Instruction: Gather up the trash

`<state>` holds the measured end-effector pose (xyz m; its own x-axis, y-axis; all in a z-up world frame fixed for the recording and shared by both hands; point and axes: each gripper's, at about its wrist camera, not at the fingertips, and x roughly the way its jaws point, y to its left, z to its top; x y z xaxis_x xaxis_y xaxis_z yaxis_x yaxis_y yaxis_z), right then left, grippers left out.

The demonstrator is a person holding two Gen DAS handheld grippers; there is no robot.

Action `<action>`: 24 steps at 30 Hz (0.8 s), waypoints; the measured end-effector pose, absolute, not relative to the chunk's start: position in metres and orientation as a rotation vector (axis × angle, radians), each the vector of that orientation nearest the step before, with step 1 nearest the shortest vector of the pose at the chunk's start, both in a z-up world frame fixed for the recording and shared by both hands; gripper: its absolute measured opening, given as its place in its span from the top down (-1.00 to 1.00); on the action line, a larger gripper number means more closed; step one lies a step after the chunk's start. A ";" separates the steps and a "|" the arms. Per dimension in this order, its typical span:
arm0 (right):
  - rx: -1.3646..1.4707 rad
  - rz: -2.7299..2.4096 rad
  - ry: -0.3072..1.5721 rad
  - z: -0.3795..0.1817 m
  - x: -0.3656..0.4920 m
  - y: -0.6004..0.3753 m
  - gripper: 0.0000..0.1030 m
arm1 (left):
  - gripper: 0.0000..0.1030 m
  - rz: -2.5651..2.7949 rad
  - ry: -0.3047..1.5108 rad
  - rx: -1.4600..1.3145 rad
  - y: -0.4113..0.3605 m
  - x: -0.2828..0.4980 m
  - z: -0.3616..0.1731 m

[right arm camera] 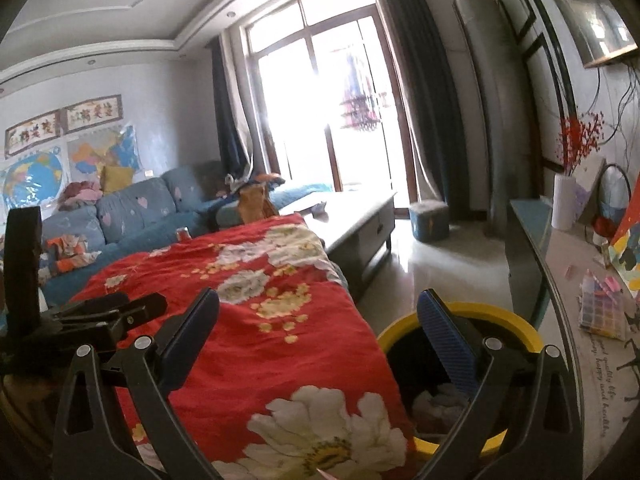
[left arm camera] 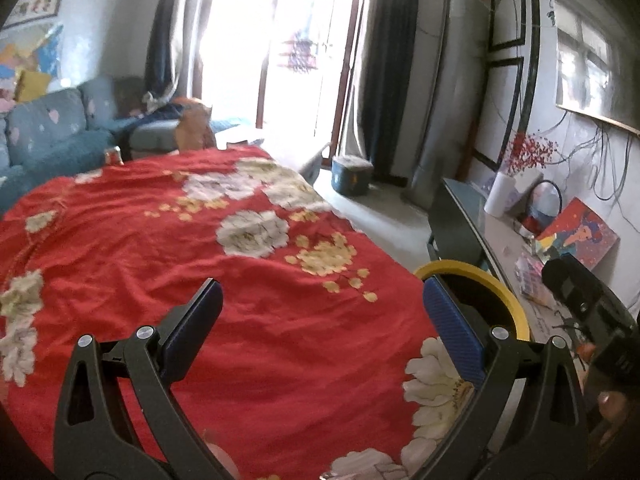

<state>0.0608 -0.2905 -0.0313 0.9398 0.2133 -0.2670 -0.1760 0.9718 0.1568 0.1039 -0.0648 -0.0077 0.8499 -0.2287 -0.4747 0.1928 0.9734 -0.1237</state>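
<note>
Both the left gripper (left arm camera: 320, 312) and right gripper (right arm camera: 318, 322) hang released, holding nothing, above the red flowered cloth (right arm camera: 256, 320) — the yellow-rimmed bin (right arm camera: 516, 322) just beside its edge, crumpled paper (right arm camera: 438, 406) inside.

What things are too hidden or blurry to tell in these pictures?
- Yellow bin, right wrist view: the right claw covers part of its inside; the pale crumpled stuff in it is too dim to name.
- Small can, left wrist view: too small and blurry to read.
- Outside the window: washed out by glare.
</note>
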 end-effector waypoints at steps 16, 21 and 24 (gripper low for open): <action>0.022 0.195 0.131 -0.046 0.027 -0.264 -0.87 | -0.79 -0.123 0.313 -0.046 -0.049 0.056 -0.010; 0.041 0.188 0.154 -0.051 0.032 -0.266 -0.87 | -0.79 -0.117 0.331 -0.057 -0.047 0.054 -0.019; 0.048 0.185 0.162 -0.052 0.034 -0.266 -0.87 | -0.79 -0.116 0.343 -0.057 -0.047 0.056 -0.020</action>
